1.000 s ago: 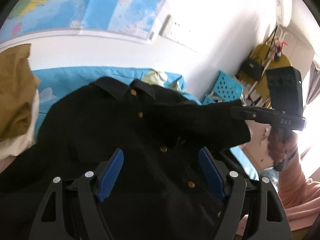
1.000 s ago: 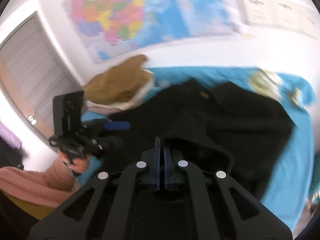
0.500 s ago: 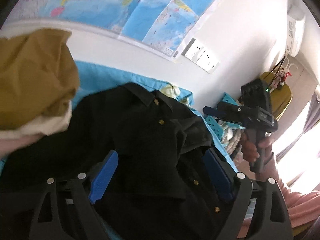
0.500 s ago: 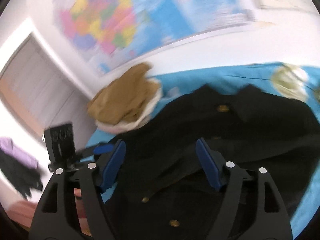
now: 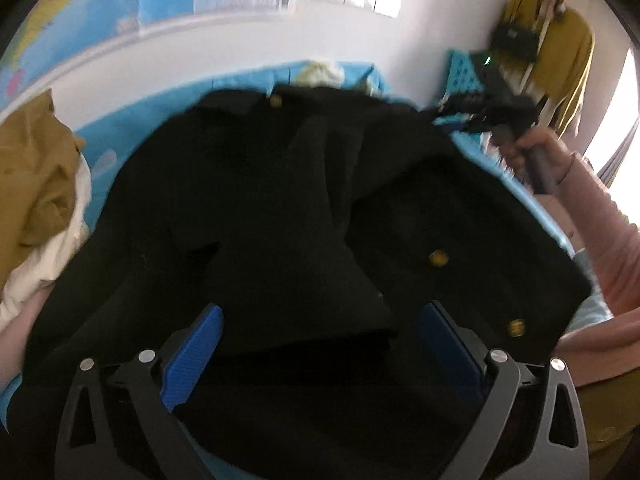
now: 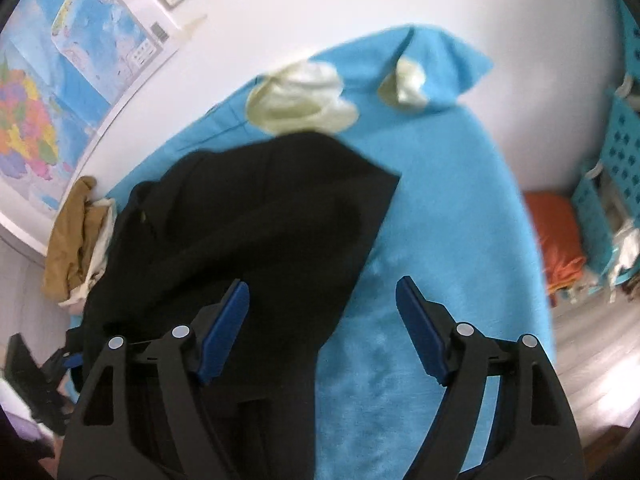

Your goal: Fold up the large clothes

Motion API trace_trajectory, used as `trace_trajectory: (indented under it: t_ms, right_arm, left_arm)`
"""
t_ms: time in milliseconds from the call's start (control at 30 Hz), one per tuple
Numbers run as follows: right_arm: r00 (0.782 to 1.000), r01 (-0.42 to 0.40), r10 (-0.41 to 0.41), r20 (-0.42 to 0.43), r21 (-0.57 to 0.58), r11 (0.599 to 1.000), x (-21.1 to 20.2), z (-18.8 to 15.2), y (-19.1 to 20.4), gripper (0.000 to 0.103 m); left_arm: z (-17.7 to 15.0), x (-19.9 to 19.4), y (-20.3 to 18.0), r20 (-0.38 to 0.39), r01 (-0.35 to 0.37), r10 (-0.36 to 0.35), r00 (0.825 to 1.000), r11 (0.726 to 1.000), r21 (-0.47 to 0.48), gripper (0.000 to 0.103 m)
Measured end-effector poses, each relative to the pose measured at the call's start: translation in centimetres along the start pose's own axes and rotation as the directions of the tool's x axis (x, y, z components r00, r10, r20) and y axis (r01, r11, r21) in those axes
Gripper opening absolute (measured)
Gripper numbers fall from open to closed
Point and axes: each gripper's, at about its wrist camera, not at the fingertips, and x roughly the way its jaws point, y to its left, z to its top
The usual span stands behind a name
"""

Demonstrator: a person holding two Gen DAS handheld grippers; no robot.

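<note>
In the left wrist view, the left gripper fills the bottom of the frame with its blue pads set far apart and spreading wider, nothing pinched between them. Under and beyond it the black coat lies spread over the blue sheet, taking up the centre of the frame, a folded flap of it reaching down toward the gap between the pads. Gold buttons show at centre right. A mustard garment is heaped at the left edge. At upper right a hand in a pink sleeve holds the right gripper, blurred.

In the right wrist view, the right gripper sits at the bottom, its jaws apart and widening. The coat's edge lies below and behind the left pad, centre left of frame; whether it touches the pad I cannot tell. Bare sheet fills the right. A pale cloth lies at the coat's top. The left gripper shows at lower left.
</note>
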Motion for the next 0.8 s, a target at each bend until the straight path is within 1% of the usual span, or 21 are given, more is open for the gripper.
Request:
trace_trajectory:
  t_ms: [67, 100, 133, 167, 200, 267, 300, 333, 367, 400, 433, 467, 533, 567, 600, 633, 667, 700, 733, 767, 800]
  right_arm:
    - [0.999, -0.054, 0.054, -0.005, -0.015, 0.998, 0.4, -0.3, 0.3, 0.076]
    - [0.998, -0.057, 0.057, -0.002, -0.026, 0.998, 0.6, -0.4, 0.5, 0.062]
    - [0.996, -0.092, 0.092, -0.012, -0.030, 0.995, 0.8, -0.4, 0.7, 0.049]
    - [0.994, -0.111, 0.111, -0.027, -0.020, 0.994, 1.0, -0.3, 0.8, 0.024]
    - [0.993, -0.111, 0.111, -0.035, -0.011, 0.994, 1.2, -0.2, 0.9, 0.014]
    - [0.992, -0.126, 0.125, -0.014, -0.018, 0.992, 0.7, 0.1, 1.0, 0.009]
    - [0.993, -0.119, 0.119, 0.007, -0.025, 0.993, 0.1, 0.3, 1.2, 0.008]
    - [0.991, -0.122, 0.123, 0.047, -0.035, 0.992, -1.1, 0.6, 1.4, 0.008]
    - [0.989, -0.119, 0.122, 0.079, -0.041, 0.992, -2.0, 0.9, 1.6, 0.007]
    - [0.985, -0.127, 0.132, 0.112, -0.049, 0.991, -2.9, 1.2, 1.7, 0.007]
    - [0.982, -0.130, 0.135, 0.132, -0.048, 0.990, -3.3, 1.5, 1.7, 0.007]
    - [0.983, -0.104, 0.108, 0.151, -0.033, 0.994, -3.4, 1.9, 1.6, 0.005]
    - [0.989, -0.047, 0.049, 0.142, -0.016, 0.999, -2.8, 2.3, 0.8, 0.006]
    - [0.993, -0.046, 0.043, 0.108, 0.028, 0.999, -1.8, 2.2, -0.1, 0.006]
    - [0.997, -0.042, 0.038, 0.064, 0.050, 0.998, -0.7, 2.0, -0.7, 0.008]
    - [0.999, -0.036, 0.034, 0.037, 0.065, 0.997, -0.1, 1.6, -1.2, 0.012]
    - [0.999, -0.044, 0.041, 0.036, 0.078, 0.996, -0.1, 1.2, -1.4, 0.024]
    - [0.998, -0.058, 0.055, 0.044, 0.088, 0.994, -0.6, 0.7, -1.6, 0.044]
    - [0.997, -0.067, 0.062, 0.052, 0.091, 0.994, -1.1, 0.2, -1.8, 0.058]
    - [0.995, -0.081, 0.076, 0.066, 0.085, 0.993, -2.1, -0.5, -1.7, 0.069]
    - [0.993, -0.094, 0.090, 0.071, 0.066, 0.993, -2.8, -1.2, -1.6, 0.069]
  left_arm:
    - [0.1, 0.3, 0.5, -0.007, -0.012, 0.012, 1.000, 1.000, -0.006, 0.084]
    - [0.4, 0.3, 0.9, -0.006, -0.004, 0.003, 1.000, 1.000, -0.019, 0.070]
    - [0.6, 0.1, 1.5, 0.002, 0.018, -0.018, 1.000, 0.999, -0.046, 0.048]
    - [1.2, -0.2, 2.4, 0.019, 0.053, -0.052, 0.998, 0.994, -0.093, 0.034]
    - [1.7, -0.5, 3.2, 0.031, 0.061, -0.057, 0.998, 0.990, -0.129, 0.025]
    - [3.0, -1.4, 5.4, 0.085, 0.087, -0.069, 0.994, 0.968, -0.236, 0.021]
    - [3.5, -1.6, 6.7, 0.109, 0.116, -0.088, 0.990, 0.951, -0.287, 0.020]
    - [3.9, -1.9, 8.4, 0.130, 0.144, -0.104, 0.986, 0.924, -0.354, 0.020]
    - [4.2, -1.8, 9.5, 0.133, 0.149, -0.104, 0.986, 0.908, -0.393, 0.020]
    - [4.4, -1.7, 10.2, 0.129, 0.140, -0.094, 0.987, 0.901, -0.411, 0.022]
    - [4.5, -1.3, 11.0, 0.116, 0.124, -0.082, 0.990, 0.893, -0.432, 0.027]
    - [4.5, -0.8, 11.4, 0.095, 0.110, -0.075, 0.993, 0.888, -0.446, 0.030]
    - [4.3, 1.1, 12.1, 0.021, 0.055, -0.051, 0.998, 0.876, -0.479, 0.043]
    - [4.2, 1.7, 12.1, 0.001, 0.041, -0.046, 0.999, 0.874, -0.485, 0.045]
    - [4.0, 2.3, 12.1, -0.016, 0.034, -0.048, 0.999, 0.871, -0.491, 0.055]
    - [3.8, 2.9, 11.9, -0.032, 0.032, -0.055, 0.998, 0.869, -0.494, 0.061]
    - [3.8, 3.0, 11.7, -0.034, 0.027, -0.050, 0.998, 0.873, -0.487, 0.063]
    - [3.7, 2.8, 11.4, -0.031, 0.020, -0.039, 0.999, 0.879, -0.476, 0.067]
    - [3.7, 2.4, 10.9, -0.022, 0.020, -0.034, 0.999, 0.889, -0.457, 0.078]
    - [3.7, 2.2, 10.6, -0.015, 0.026, -0.037, 0.999, 0.894, -0.447, 0.083]
    - [3.7, 2.0, 10.2, -0.009, 0.030, -0.037, 0.999, 0.899, -0.436, 0.088]
